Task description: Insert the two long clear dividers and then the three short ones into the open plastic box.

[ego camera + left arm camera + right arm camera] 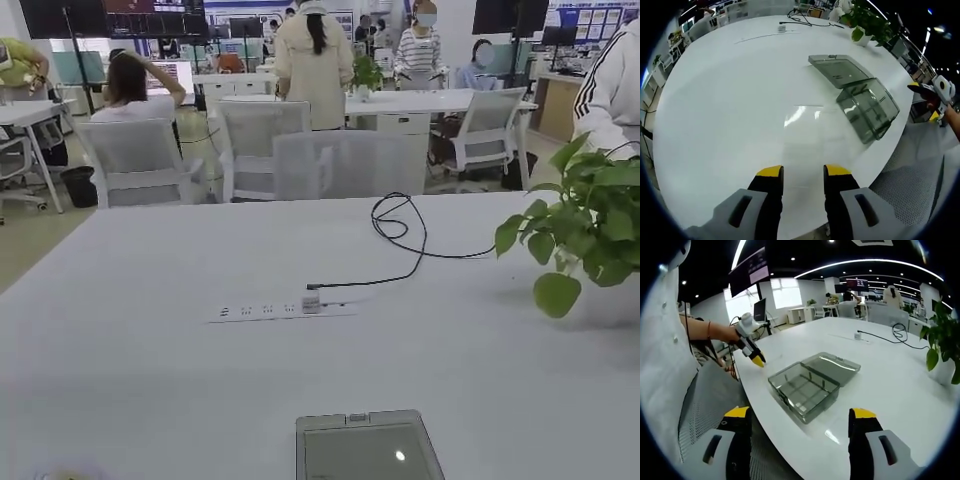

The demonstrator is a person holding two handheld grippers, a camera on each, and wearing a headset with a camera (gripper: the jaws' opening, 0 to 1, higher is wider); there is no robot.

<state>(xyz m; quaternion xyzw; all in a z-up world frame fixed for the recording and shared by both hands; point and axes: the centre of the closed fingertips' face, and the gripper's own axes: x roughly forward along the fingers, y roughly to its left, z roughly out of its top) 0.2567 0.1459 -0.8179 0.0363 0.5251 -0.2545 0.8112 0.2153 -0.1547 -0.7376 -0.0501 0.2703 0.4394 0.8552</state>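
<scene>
- In the head view the clear lid [368, 448] is cut off by the bottom edge of the picture, so I see its far part and nothing of the tray.
- From the right gripper view, the plastic box [801, 390] stands open on the white table [900, 395]. The lid lies flat against the box's far long side, and the table's near edge runs just beside the box.
- Faint lines cross the box's floor. They are too blurred for me to say what they are.
- The left gripper [804, 172] is released: its yellow-tipped jaws stand a modest gap apart with nothing between them, and they touch nothing. It hovers over bare table, well apart from the box, which lies ahead and to the right in its own view.
- The right gripper [800, 413] is released too, with its jaws spread wide and empty. The box sits straight ahead between them, apart from both.
- In the right gripper view a hand [732, 335] holds the left gripper off to the box's left, near the table edge. It is too small there for me to judge its opening.
- Beyond the box, a power strip [280, 310], a black cable [400, 235] and a potted plant [585, 230] are on the table. The people behind them are blurred.
</scene>
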